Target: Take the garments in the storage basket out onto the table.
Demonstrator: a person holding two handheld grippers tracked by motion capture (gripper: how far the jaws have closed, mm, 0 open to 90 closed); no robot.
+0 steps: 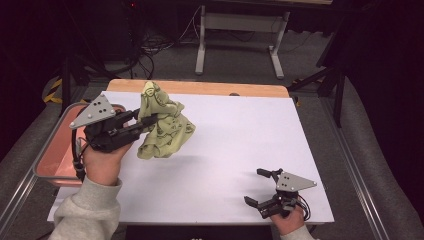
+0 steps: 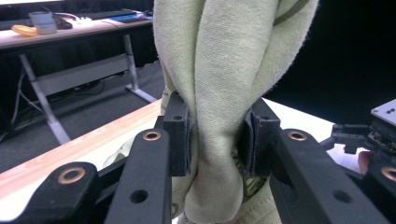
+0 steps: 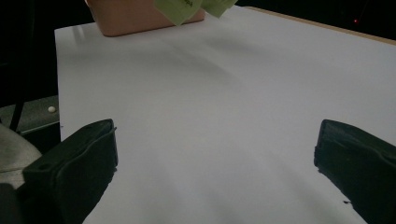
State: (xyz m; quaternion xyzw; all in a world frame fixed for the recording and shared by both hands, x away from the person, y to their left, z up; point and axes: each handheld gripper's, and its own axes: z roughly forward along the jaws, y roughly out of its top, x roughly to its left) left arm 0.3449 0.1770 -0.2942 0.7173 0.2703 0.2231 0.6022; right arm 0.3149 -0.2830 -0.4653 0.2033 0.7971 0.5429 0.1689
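Pinching a bunched fold of the green cloth (image 1: 162, 125) between its pads, the left gripper (image 1: 145, 123) holds it off the white table (image 1: 240, 130), hanging beside the pink bin (image 1: 55, 160) at the table's left edge. The right gripper (image 1: 262, 186) rests low at the near right corner, well apart from the cloth, jaws spread wide with nothing between them.

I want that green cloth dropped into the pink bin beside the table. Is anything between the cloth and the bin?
Nothing visible does. The left gripper holds the cloth above the table, right beside the bin; just the hand sits between.
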